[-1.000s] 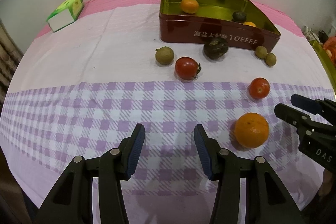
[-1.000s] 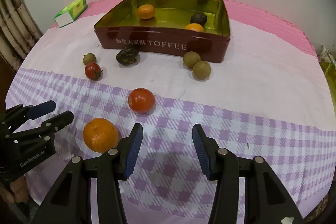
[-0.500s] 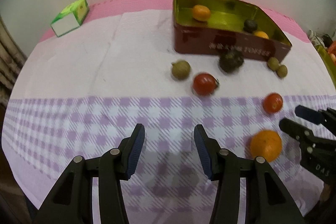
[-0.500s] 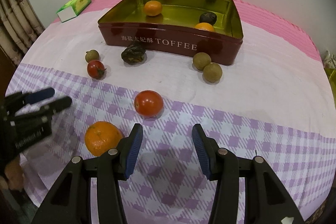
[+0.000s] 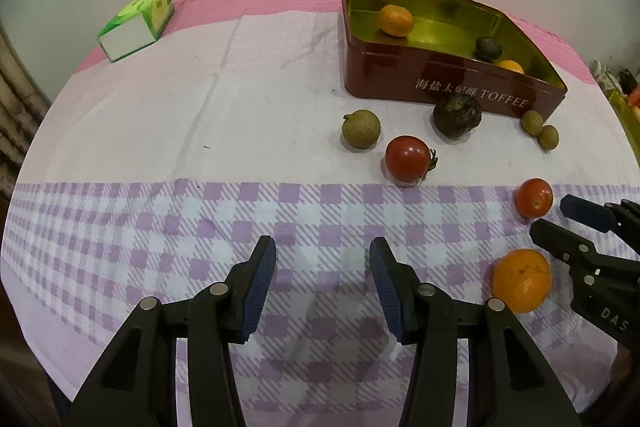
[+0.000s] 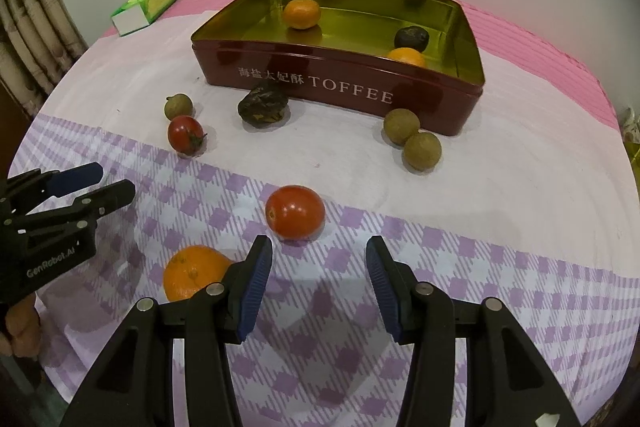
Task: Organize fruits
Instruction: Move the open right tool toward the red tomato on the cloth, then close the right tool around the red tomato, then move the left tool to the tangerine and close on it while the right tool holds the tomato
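The toffee tin on the counter appears nearer the right hand-held gripper than 0.5 s ago. Both this and the left hand-held gripper are spread wide, empty. A tomato lies just ahead; an orange sits beside its left finger.

My fingers wear ribbed blue pads on matt black plastic. The tin is glossy metal, gold inside. Tomatoes shine smooth; the cloth is soft, matt weave.
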Motion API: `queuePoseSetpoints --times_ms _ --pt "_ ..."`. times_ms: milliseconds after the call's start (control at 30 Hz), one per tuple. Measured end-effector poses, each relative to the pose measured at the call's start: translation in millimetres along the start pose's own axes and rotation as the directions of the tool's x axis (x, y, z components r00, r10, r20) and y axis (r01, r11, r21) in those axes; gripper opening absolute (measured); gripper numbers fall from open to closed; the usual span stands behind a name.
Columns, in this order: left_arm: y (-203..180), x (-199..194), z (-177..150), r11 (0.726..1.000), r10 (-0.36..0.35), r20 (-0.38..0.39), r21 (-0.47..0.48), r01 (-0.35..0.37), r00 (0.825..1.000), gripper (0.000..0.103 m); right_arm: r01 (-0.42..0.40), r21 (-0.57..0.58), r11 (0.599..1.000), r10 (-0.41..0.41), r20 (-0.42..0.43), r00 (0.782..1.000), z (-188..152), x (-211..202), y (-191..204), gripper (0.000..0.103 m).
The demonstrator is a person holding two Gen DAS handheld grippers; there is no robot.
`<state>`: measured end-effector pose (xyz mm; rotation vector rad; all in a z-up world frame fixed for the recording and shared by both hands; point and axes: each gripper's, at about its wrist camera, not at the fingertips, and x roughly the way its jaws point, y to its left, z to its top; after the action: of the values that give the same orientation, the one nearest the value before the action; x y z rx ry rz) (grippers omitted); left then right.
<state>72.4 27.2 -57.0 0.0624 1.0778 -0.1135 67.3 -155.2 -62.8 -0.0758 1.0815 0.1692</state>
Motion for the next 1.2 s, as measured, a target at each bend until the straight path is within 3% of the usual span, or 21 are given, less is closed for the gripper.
queuePoseSetpoints --times_ms 733,967,1200 --pt "17.3 8.7 1.4 1.0 0.021 -0.011 -0.023 -0.021 1.0 0.05 0.02 -0.04 0.999 -0.02 -0.006 1.0 7.6 12.8 9.3 0.045" --pt "17.2 9.0 1.7 0.999 0.021 -0.01 -0.024 -0.021 1.0 0.05 0.028 -0.053 0.998 -0.028 0.001 1.0 8.2 11.7 10.2 0.031" --pt "17.9 9.3 2.6 1.0 0.019 -0.011 -0.021 -0.019 1.0 0.05 0.029 -0.049 0.998 -0.029 0.002 1.0 7.7 10.7 9.0 0.028"
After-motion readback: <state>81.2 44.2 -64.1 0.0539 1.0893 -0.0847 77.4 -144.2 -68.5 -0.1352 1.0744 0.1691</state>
